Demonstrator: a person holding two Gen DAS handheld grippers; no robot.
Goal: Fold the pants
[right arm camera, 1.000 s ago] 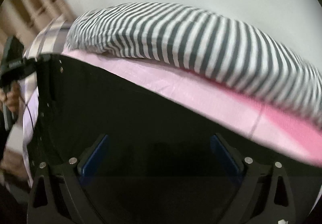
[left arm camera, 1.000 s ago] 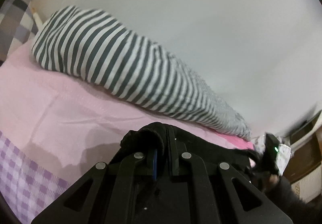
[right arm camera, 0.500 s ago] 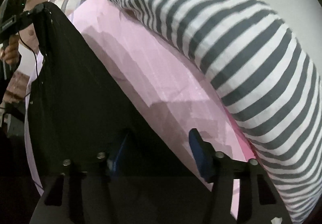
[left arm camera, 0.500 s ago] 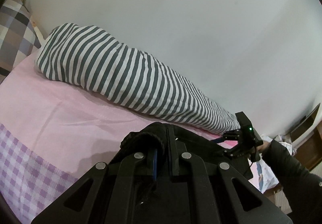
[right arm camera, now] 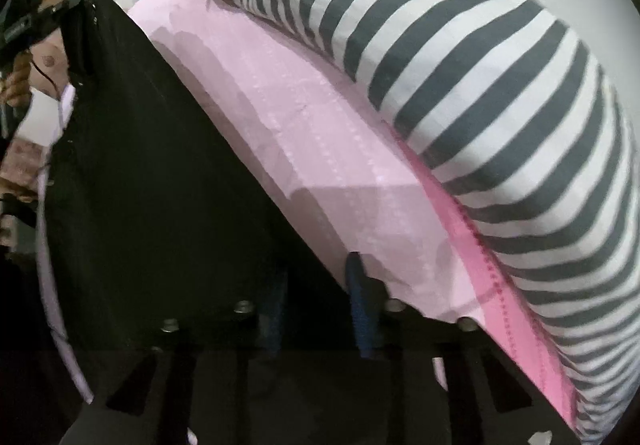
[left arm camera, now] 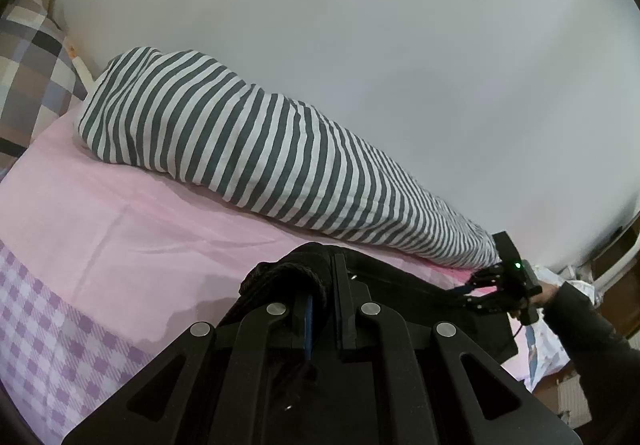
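Spreading across both views, the bed [left arm camera: 100, 213] wears a pink sheet with a lilac checked border, and a long grey-and-white striped bolster [left arm camera: 248, 149] lies along the wall [left arm camera: 360, 25], a checked pillow [left arm camera: 28, 65] at its far end. The black pants [right arm camera: 152, 181] lie on the pink sheet, stretched between the two claws. The left claw [left arm camera: 322, 305] is clamped on a bunched corner of the pants. The right claw [right arm camera: 316, 305] points steeply down at the other end, its jaws closing with dark cloth between them; the blur there makes it hard to say, but the pads seem to press on it already.
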